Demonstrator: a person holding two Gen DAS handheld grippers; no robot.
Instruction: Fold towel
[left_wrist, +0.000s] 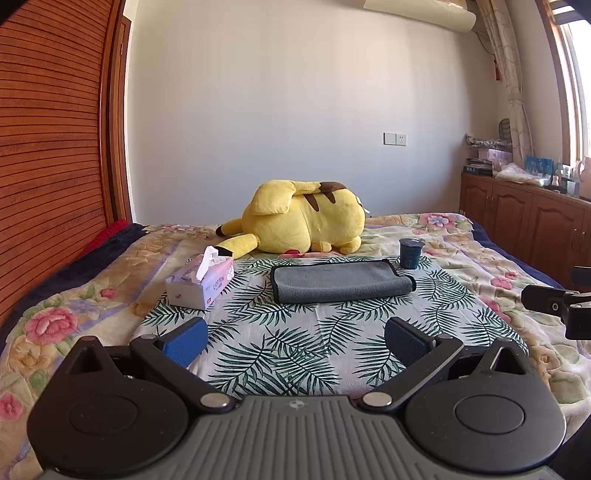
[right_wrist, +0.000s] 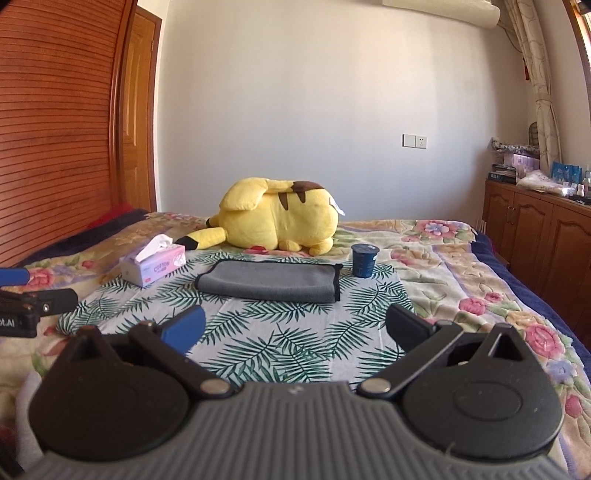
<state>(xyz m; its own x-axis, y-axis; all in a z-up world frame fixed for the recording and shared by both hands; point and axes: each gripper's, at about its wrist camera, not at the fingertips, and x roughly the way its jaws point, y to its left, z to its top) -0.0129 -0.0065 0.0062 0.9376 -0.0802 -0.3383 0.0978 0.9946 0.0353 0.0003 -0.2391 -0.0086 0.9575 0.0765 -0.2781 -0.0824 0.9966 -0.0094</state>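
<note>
A grey towel with black edging (left_wrist: 340, 281) lies folded in a flat rectangle on a palm-leaf cloth (left_wrist: 295, 332) on the bed; it also shows in the right wrist view (right_wrist: 271, 281). My left gripper (left_wrist: 295, 338) is open and empty, hovering above the cloth well short of the towel. My right gripper (right_wrist: 295, 328) is open and empty, also short of the towel. Part of the right gripper shows at the right edge of the left wrist view (left_wrist: 561, 302).
A tissue box (left_wrist: 201, 280) stands left of the towel. A dark blue cup (left_wrist: 410, 253) stands at its right far corner. A yellow plush toy (left_wrist: 301, 221) lies behind. A wooden headboard (left_wrist: 48, 147) is on the left, cabinets (left_wrist: 524, 214) on the right.
</note>
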